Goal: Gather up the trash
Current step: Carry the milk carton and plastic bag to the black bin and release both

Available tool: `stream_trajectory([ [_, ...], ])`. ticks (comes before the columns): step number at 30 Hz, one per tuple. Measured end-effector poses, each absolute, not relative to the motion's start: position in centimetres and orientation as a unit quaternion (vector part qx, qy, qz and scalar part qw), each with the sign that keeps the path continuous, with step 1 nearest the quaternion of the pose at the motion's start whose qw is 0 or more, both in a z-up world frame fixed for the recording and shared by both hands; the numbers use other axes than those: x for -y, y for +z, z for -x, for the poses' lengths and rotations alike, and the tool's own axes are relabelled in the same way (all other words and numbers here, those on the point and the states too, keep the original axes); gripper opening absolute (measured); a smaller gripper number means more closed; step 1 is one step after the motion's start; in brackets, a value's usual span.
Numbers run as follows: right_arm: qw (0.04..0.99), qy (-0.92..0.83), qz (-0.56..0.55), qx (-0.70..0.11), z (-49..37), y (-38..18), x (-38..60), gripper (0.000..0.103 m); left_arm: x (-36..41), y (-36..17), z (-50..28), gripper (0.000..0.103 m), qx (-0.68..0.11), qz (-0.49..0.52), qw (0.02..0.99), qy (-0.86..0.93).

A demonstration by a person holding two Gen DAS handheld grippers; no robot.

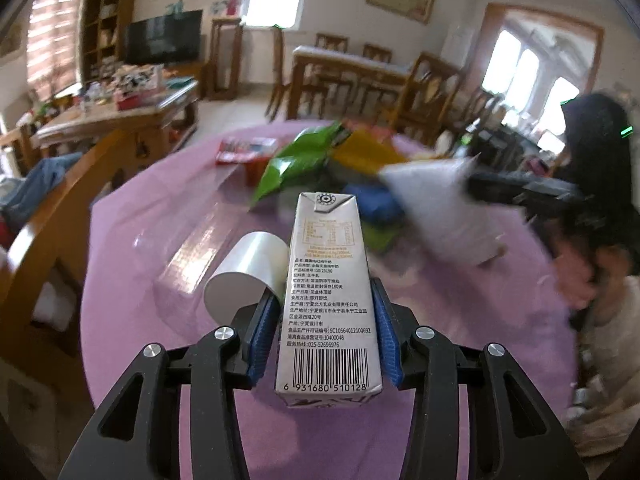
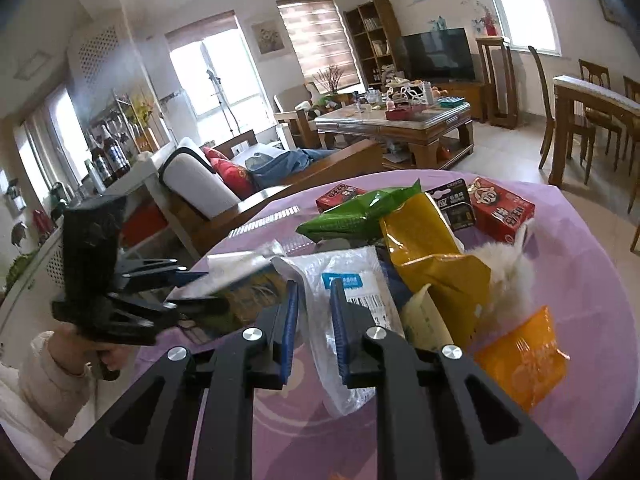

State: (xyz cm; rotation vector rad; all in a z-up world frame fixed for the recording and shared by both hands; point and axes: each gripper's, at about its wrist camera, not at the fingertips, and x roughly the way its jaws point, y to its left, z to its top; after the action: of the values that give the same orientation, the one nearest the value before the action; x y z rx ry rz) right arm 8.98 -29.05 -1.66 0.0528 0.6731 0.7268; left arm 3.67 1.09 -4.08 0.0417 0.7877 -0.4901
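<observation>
My left gripper is shut on a silver milk carton and holds it above the purple round table. My right gripper is shut on a clear plastic mailer bag with a blue and white label. The right gripper shows blurred at the right of the left wrist view, with the white bag. The left gripper shows at the left of the right wrist view with the carton. A trash pile lies on the table: a green wrapper, a yellow pouch, an orange packet.
A white paper cup lies on its side beside the carton. Red boxes and a battery pack lie at the table's far side. A wooden sofa, a cluttered coffee table and dining chairs stand beyond.
</observation>
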Motion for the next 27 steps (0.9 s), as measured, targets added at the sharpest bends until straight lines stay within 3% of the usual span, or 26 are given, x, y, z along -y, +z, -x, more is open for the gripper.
stream_trajectory([
  [2, 0.882, 0.345, -0.014, -0.32, -8.6, -1.8, 29.0, 0.019, -1.1, -4.6, -3.3, 0.054, -0.386, -0.034, 0.894, -0.225],
  [4, 0.888, 0.338, 0.004, -0.313, -8.3, -2.1, 28.8, 0.021, -1.0, -4.8, -2.4, 0.089, -0.376, -0.051, 0.902, -0.204],
  [6, 0.894, 0.325, 0.03, -0.306, -7.9, -2.3, 28.1, 0.023, -1.0, -4.7, -1.4, 0.091, -0.361, -0.064, 0.91, -0.193],
  [8, 0.902, 0.307, 0.064, -0.296, -7.6, -2.8, 27.3, 0.033, -1.5, -4.7, -1.3, 0.091, -0.362, -0.063, 0.91, -0.19],
  [9, 0.903, 0.302, 0.075, -0.295, -7.5, -3.1, 27.0, 0.035, -1.7, -4.7, -1.1, 0.089, -0.366, -0.055, 0.909, -0.191],
  [11, 0.905, 0.29, 0.097, -0.295, -7.5, -3.9, 26.5, 0.037, -2.1, -5.0, -0.9, 0.075, -0.374, -0.036, 0.905, -0.201],
  [14, 0.911, 0.267, 0.123, -0.29, -7.3, -4.8, 26.1, 0.035, -2.5, -5.8, -0.7, 0.043, -0.385, -0.025, 0.901, -0.197],
  [15, 0.911, 0.262, 0.128, -0.291, -7.2, -5.0, 26.1, 0.033, -2.6, -5.9, -0.5, 0.043, -0.382, -0.021, 0.903, -0.197],
  [16, 0.913, 0.258, 0.13, -0.288, -7.1, -4.9, 26.1, 0.022, -2.6, -6.0, -0.3, 0.043, -0.378, -0.019, 0.905, -0.196],
  [19, 0.912, 0.276, 0.098, -0.286, -6.9, -4.2, 27.0, 0.015, -3.0, -5.7, 0.0, 0.041, -0.368, 0.0, 0.909, -0.196],
  [27, 0.894, 0.343, -0.058, -0.283, -6.1, -0.3, 32.2, 0.011, -3.0, -1.9, 2.6, 0.041, -0.318, 0.028, 0.924, -0.212],
])
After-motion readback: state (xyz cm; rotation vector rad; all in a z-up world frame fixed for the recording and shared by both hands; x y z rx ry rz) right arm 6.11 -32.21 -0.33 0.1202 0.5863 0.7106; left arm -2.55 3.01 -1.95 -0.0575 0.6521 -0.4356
